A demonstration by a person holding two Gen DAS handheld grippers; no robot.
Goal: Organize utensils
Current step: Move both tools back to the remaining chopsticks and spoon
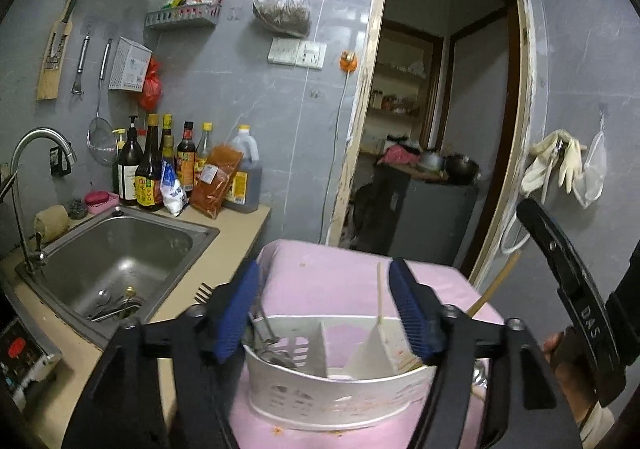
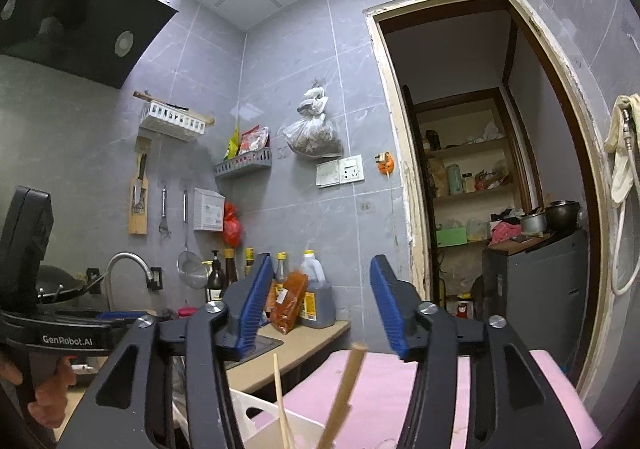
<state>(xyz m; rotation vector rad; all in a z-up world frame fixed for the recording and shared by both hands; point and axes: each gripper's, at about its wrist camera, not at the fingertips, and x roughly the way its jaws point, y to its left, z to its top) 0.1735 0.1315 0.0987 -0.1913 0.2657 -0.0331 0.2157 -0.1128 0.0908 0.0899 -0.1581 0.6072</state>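
Sink [image 1: 120,249]: stainless steel basin, far left of left-wrist view, set in beige counter; a few metal utensils [image 1: 114,305] lying at bottom by drain.
Fork [image 1: 203,292]: metal, on counter edge btwn sink & pink surface, tines only showing.
Bottles [image 1: 160,165]: dark sauce bottles, orange packet, oil jug, grouped on counter behind sink, against grey tile wall.
Left gripper [image 1: 324,309]: black frame w/ blue ribbed pads, jaws apart, nothing clamped; holder directly below/ahead.
Utensil holder [image 1: 332,381]: white plastic caddy w/ dividers, stained, sitting on pink-covered surface [image 1: 332,273]; metal utensils in left compartment, middle one looks bare.
Chopstick [image 1: 379,295]: pale, thin, upright in holder's right compartment, just beside left gripper's right pad.
Wooden handle [image 1: 494,285]: tan stick leaning out to the right from holder's right end.
Right gripper [image 2: 322,303]: same build, jaws apart, empty; raised above holder, chopstick & wooden handle tips below it.
Hand [image 1: 568,365]: gripping right gripper's handle, far right edge.
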